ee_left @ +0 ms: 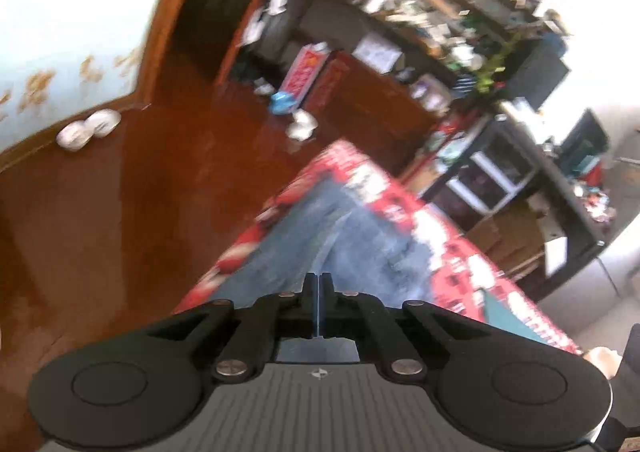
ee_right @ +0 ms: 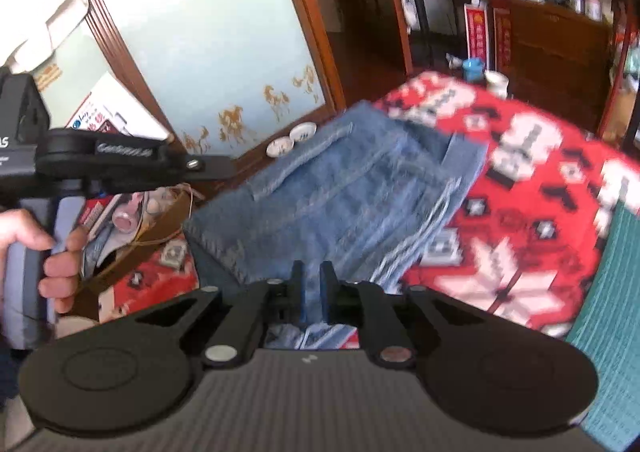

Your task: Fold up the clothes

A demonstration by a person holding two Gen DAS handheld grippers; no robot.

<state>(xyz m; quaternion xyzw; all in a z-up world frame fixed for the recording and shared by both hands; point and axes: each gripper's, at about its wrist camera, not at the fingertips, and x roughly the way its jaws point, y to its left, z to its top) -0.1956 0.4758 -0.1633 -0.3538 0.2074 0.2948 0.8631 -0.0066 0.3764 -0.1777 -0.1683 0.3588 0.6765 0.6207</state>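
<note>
Right wrist view has the jeans [ee_right: 340,188] spread over the red patterned blanket [ee_right: 532,188], already doubled over by the look of it, with a frayed hem hanging off toward 5 o'clock. Both views are smeary with motion blur, so details are rough.

Right gripper [ee_right: 309,272] sits at the near edge of the jeans, jaws narrowed to a slim gap with denim between them, so I'd say it's pinching the near edge. Makes sense if the plan is to lift that edge and carry it over for the next fold.

Left gripper [ee_left: 317,284] from its own camera has its jaws almost touching, only a sliver of blue showing between. Looks like it's clamped on a thin layer of the jeans, which run away from it toward 12 o'clock across the blanket. In the right view you can see that gripper at 9 o'clock, held by a hand [ee_right: 48,252] on its handle, sitting well above the blanket.

Further out: two small bowls [ee_right: 292,138] on the dark wood floor [ee_left: 120,212] at 11 o'clock, and cluttered shelves [ee_left: 420,12] beyond the bed.
</note>
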